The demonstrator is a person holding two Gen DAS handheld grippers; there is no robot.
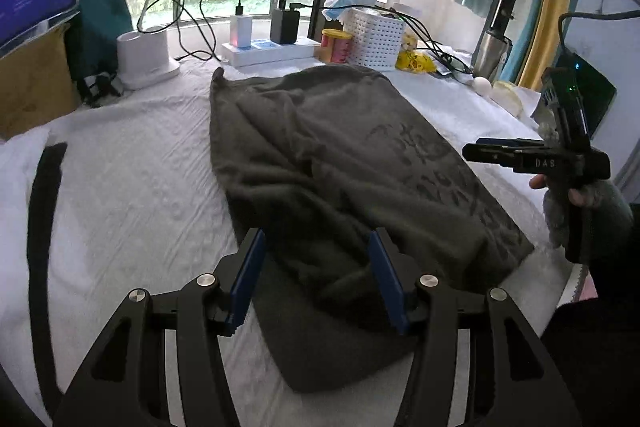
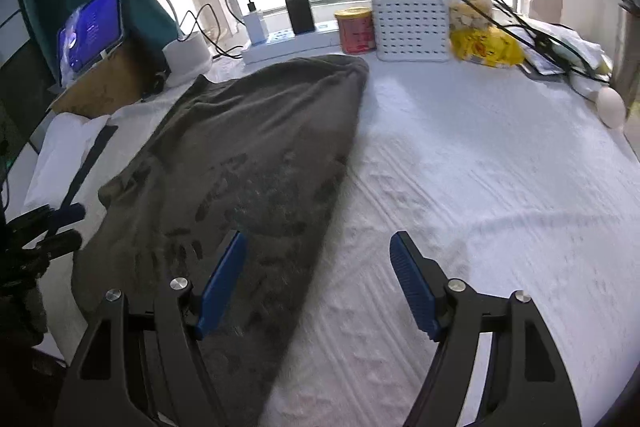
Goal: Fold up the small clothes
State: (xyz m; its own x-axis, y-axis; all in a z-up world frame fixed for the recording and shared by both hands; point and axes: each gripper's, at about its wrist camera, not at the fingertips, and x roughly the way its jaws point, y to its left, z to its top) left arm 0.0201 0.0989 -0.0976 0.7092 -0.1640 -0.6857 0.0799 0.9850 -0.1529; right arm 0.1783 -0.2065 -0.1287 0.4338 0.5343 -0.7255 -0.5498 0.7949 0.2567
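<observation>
Both grippers hang over a white-covered table with their blue-padded jaws spread wide and nothing held between them: the left gripper [image 1: 316,279] is poised above the near end of a dark grey-brown garment [image 1: 340,179], while the right gripper [image 2: 316,283] straddles that garment's right-hand edge, one finger over the fabric and the other over the bare white cloth [image 2: 480,187]. Seen from the left wrist, the right gripper [image 1: 472,151] appears side-on at the frame's right, gripped by a hand [image 1: 576,195] in a dark sleeve; from the right wrist, the left gripper [image 2: 68,227] shows only as a dark shape at the far left edge. Rumpled and spread lengthwise away from the cameras, the garment carries a faint darker print on its right portion and lies flat on the cloth, its far end reaching almost to a white power strip [image 1: 272,53] with chargers plugged in. Beside the strip stand a red-and-yellow tin [image 2: 356,31], a white perforated basket [image 2: 408,23] and a yellow packet [image 2: 484,47]; a white desk lamp base [image 1: 144,55] and a lit blue screen [image 2: 90,31] on a cardboard box sit to the left. Beyond them, a window railing frames green foliage.
</observation>
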